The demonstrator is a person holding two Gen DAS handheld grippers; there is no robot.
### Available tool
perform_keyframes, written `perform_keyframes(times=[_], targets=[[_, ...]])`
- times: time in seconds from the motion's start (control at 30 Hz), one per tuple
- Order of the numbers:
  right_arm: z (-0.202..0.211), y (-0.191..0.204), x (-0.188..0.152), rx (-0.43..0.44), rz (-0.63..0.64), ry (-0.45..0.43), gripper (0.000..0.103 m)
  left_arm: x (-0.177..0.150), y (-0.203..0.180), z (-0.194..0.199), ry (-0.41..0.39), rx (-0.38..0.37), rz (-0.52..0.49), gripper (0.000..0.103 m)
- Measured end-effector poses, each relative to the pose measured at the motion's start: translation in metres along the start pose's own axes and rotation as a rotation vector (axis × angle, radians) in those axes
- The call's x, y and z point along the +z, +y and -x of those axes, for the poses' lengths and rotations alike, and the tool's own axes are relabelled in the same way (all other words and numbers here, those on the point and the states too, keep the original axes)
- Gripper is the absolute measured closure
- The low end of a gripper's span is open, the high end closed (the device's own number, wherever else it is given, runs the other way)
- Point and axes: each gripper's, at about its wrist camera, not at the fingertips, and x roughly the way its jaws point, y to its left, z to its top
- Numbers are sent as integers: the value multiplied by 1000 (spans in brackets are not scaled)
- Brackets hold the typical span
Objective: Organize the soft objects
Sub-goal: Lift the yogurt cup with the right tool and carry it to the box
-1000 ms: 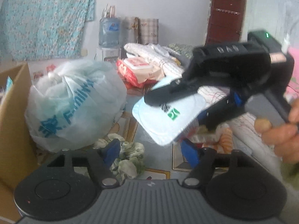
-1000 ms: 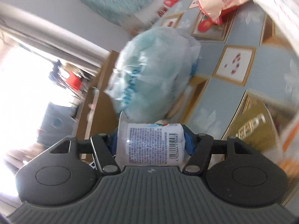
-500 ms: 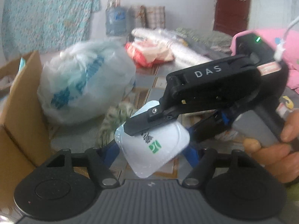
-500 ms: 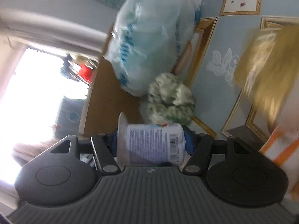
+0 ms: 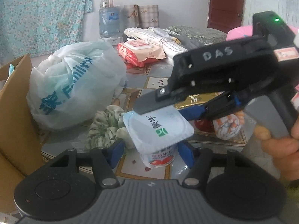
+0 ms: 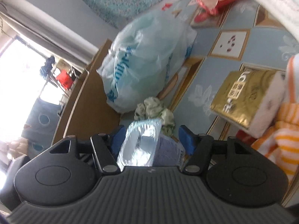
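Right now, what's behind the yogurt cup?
A crumpled green-and-white cloth lies behind the yogurt cup, on the patterned tablecloth. The cup covers the cloth's right edge; anything directly behind it is hidden.

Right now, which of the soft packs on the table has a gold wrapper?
The tissue pack beside the orange-striped cloth; the wipes pack farther back is red and white.

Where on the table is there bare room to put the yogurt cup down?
Bare tabletop lies between the plastic bag, the wipes pack and the gold pack; another patch lies nearer the camera than the crumpled green cloth. Crowded: the back, with folded clothes, and by the cardboard box.
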Motion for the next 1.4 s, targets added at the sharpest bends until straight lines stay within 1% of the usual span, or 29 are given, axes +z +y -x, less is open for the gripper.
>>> perform_keyframes(times=[0.17,0.27,0.3,0.33,0.4,0.5,0.67,0.87,0.97,1.1,1.23,1.4], targets=[[1,-12,-5,35,-61,-13,55,6,-2,-4,-13,8,-7,37],[-1,-11,-10,39,-64,-24,60,8,-3,-8,-12,17,-13,37],[-1,-11,-11,41,-66,-25,63,7,-2,-10,-11,17,-10,39],[-2,-11,-13,46,-69,-27,63,7,-2,-11,-11,15,-6,42],[-2,-11,-16,56,-71,-31,66,7,-1,-12,-13,5,3,45],[-1,-7,-19,51,-57,-40,68,8,0,-9,-23,2,13,46],[7,-1,-19,66,-55,-54,69,11,-2,1,-39,-5,9,49],[22,13,-14,92,-31,-90,69,20,-5,17,-96,9,-6,49],[29,26,-7,110,-2,-99,69,27,-3,28,-133,23,-8,49],[30,59,6,142,82,-101,69,41,7,50,-188,68,2,49],[18,100,26,194,174,-72,69,57,28,77,-233,155,24,49],[-20,168,50,284,286,16,68,71,72,114,-260,278,104,49]])
